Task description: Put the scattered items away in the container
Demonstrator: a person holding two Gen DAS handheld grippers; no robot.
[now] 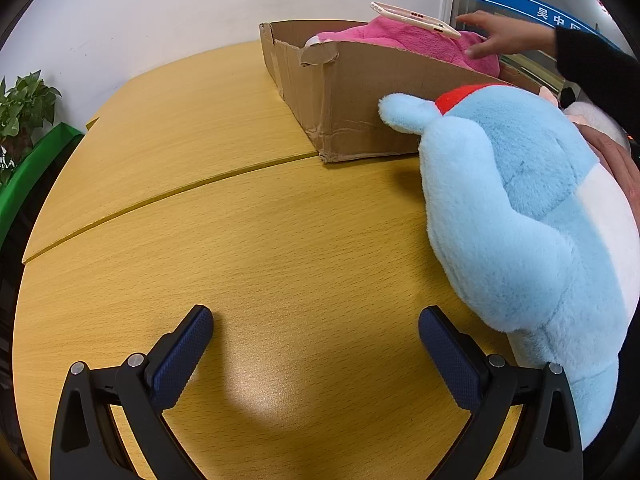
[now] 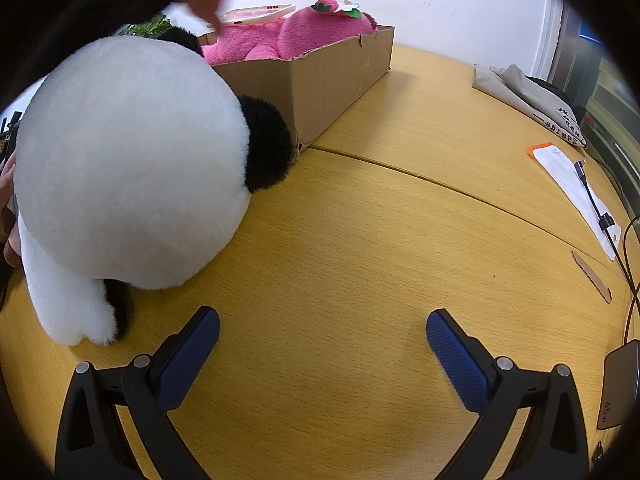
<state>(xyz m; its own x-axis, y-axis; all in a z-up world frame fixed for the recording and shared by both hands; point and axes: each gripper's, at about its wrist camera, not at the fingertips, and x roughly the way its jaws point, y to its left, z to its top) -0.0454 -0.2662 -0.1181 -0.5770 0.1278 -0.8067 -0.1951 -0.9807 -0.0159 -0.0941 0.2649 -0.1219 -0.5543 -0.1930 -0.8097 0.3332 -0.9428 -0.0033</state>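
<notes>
A cardboard box (image 1: 360, 92) stands on the wooden table and holds a pink plush toy (image 1: 420, 38); the box (image 2: 320, 76) and pink plush (image 2: 280, 36) also show in the right wrist view. A light blue plush (image 1: 520, 208) lies on the table right of my left gripper (image 1: 316, 332), which is open and empty. A white and black panda plush (image 2: 128, 160) lies left of my right gripper (image 2: 324, 332), also open and empty. A person's hand (image 1: 504, 36) holds a pink-cased phone (image 1: 416, 18) over the box.
A green planter with a leafy plant (image 1: 28, 120) stands at the table's left edge. In the right wrist view a grey bag (image 2: 528, 96), a white paper with a cable (image 2: 576, 196), a cardboard strip (image 2: 592, 276) and a charger (image 2: 620, 384) lie at the right.
</notes>
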